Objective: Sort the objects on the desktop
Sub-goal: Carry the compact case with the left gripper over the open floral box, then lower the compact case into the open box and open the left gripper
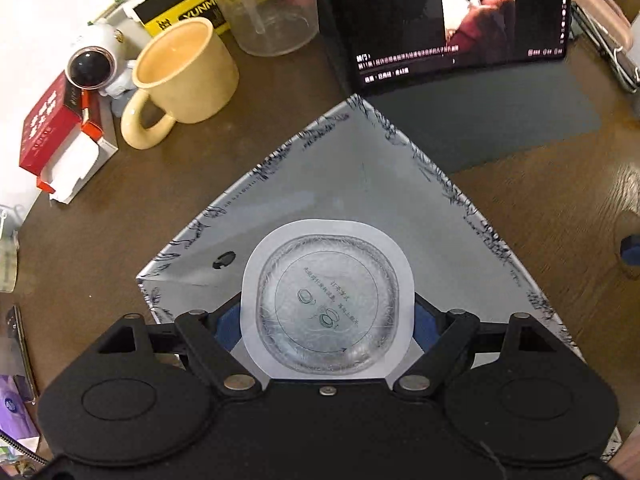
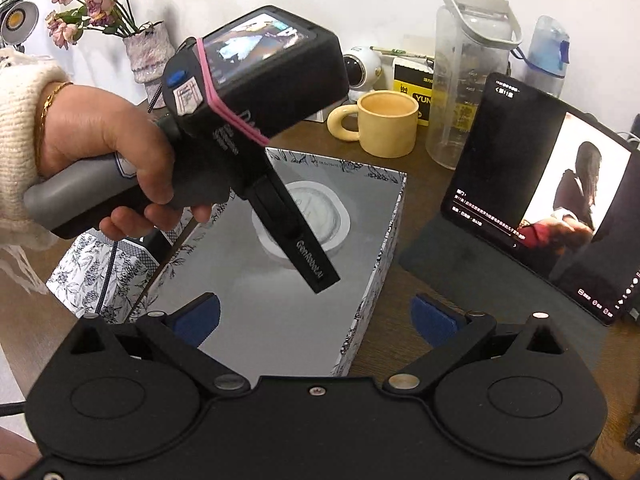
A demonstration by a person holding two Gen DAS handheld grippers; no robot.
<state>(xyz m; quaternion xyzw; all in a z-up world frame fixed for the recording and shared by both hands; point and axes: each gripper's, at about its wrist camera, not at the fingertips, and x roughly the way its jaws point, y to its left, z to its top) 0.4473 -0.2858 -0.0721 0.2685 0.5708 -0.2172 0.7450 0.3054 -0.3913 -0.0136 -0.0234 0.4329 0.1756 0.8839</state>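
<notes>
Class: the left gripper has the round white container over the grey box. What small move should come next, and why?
Probably lower it a little and open. The left gripper is shut on the round container, which sits over the box floor; the right gripper is open and empty.

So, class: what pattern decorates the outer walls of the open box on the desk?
A dark floral print on white covers the box walls, clearest in the right wrist view.

Box (image 2: 296, 320): grey inside, white rim with dark leaf print. Disc (image 1: 327, 304): white edge, clear centre. Mug (image 1: 188, 76): pale yellow. Table (image 1: 120, 208): brown. Gripper pads (image 2: 434, 318): blue on black frame. Roses (image 2: 92, 0): dusty pink. Carton (image 1: 52, 128): red, white.
</notes>
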